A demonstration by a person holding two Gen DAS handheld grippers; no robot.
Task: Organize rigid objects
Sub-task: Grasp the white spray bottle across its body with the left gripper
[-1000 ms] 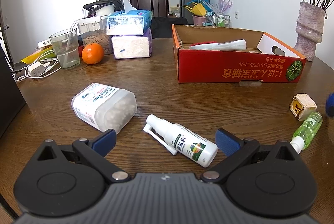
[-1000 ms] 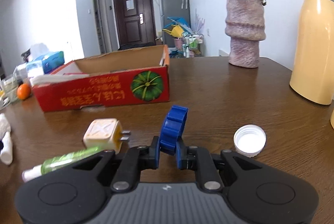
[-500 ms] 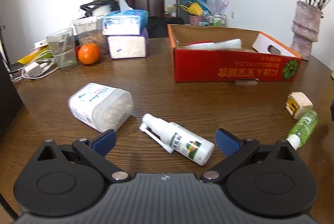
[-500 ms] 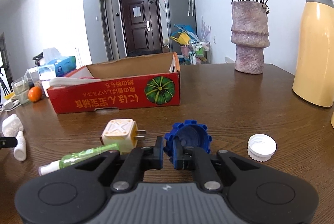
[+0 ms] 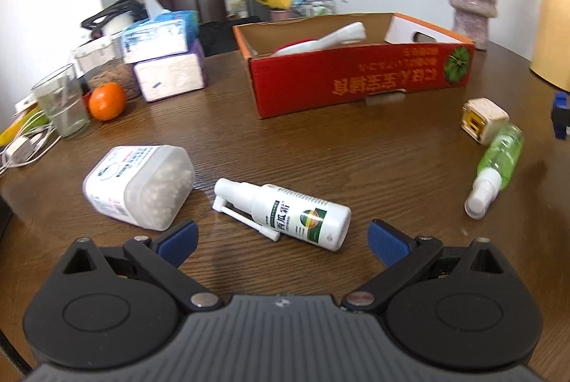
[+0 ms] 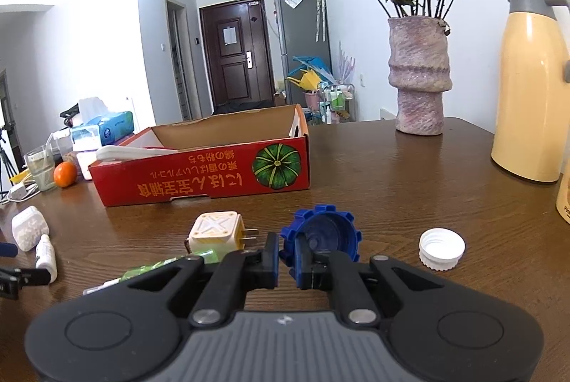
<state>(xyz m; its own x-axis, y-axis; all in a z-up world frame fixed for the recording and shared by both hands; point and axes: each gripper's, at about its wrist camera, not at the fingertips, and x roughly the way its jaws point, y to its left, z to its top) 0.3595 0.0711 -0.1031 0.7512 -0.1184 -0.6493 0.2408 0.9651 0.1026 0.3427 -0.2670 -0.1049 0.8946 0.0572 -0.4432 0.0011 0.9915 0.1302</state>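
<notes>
Right wrist view: blue cap pinched in the right gripper (image 6: pixel 286 262).
Ridged, gear-edged blue cap (image 6: pixel 322 234), hollow side facing the camera, sits clamped by its rim between closed jaws, above the tabletop (image 6: pixel 392 196); left gripper (image 5: pixel 283 239) gapes wide, empty.

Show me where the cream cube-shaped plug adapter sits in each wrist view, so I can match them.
Left wrist view: the cream cube-shaped plug adapter lies far right on the table, just above the green spray bottle.
Right wrist view: it sits low, left of centre, prongs pointing right toward the blue ridged cap.
Shared landmark: the red cardboard box behind it.
</notes>
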